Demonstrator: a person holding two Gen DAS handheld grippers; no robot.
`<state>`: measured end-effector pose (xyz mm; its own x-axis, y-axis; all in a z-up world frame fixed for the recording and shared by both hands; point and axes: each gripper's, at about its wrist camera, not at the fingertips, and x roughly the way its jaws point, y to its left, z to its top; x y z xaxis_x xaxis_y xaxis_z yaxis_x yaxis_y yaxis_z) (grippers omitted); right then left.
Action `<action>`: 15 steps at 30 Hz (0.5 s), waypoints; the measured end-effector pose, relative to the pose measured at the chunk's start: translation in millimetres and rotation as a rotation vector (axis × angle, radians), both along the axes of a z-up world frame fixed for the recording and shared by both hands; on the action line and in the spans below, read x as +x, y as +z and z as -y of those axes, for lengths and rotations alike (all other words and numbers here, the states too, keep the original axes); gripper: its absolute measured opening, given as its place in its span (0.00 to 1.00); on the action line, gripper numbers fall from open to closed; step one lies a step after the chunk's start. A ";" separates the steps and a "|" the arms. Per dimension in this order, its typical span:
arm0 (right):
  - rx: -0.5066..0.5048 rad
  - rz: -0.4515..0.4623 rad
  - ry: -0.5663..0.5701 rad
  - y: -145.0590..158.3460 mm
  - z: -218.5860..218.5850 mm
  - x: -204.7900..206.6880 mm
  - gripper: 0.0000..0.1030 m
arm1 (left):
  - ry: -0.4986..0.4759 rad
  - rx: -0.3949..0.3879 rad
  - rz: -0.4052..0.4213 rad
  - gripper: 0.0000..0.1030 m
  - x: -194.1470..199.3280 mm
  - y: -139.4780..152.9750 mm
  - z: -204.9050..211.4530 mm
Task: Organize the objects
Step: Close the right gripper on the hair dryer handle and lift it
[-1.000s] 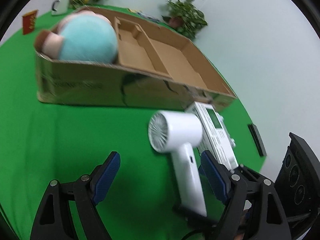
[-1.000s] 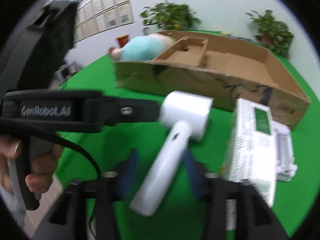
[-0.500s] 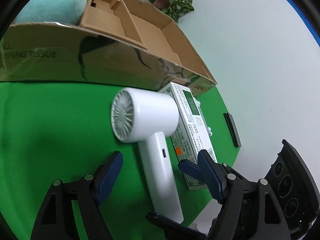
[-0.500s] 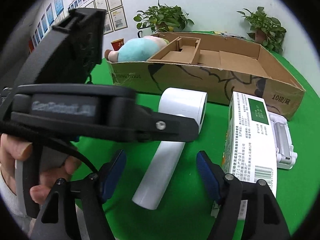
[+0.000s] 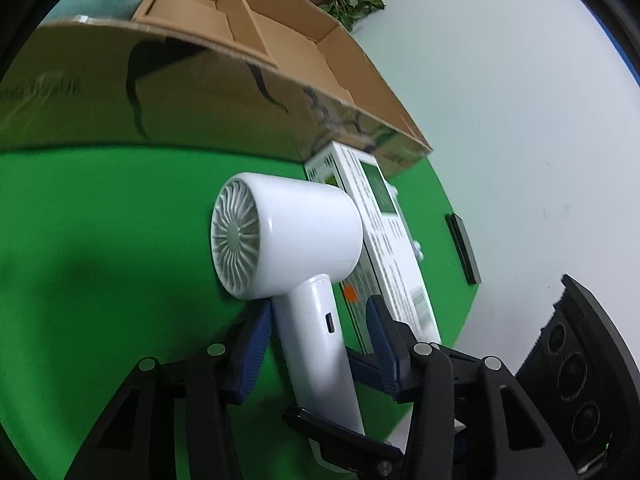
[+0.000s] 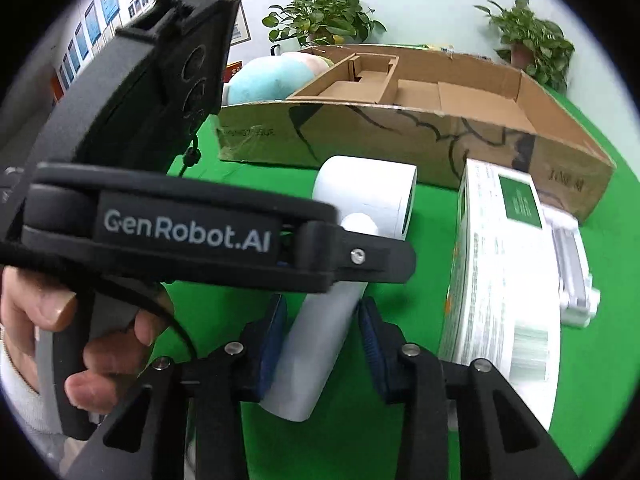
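potted plants seen at wall behind bench | framed notices hung on left wall | flat black object laid at bench edge

Glossy smooth white plastic hair dryer, matt brown cardboard box, matt green cloth tabletop.

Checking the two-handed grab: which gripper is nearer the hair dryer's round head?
Left. Left gripper is closing around the handle just under the head; right gripper is closing around the handle's bottom end.
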<state>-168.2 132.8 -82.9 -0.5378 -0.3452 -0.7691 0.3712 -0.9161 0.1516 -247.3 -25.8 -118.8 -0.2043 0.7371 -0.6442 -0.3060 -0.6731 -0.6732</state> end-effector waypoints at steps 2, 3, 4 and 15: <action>-0.006 -0.001 0.001 -0.5 -1.1 5.6 0.35 | 0.008 0.004 -0.010 0.44 6.0 0.7 2.5; -0.001 -0.005 -0.001 -1.1 -0.6 6.5 0.36 | 0.011 0.004 -0.012 0.44 6.1 -0.1 1.0; 0.006 -0.010 -0.003 -1.5 0.9 5.8 0.37 | 0.010 0.004 -0.012 0.44 3.9 0.6 1.4; 0.047 -0.032 -0.059 -3.4 11.8 0.5 0.34 | 0.036 -0.002 0.000 0.31 -4.1 2.6 12.8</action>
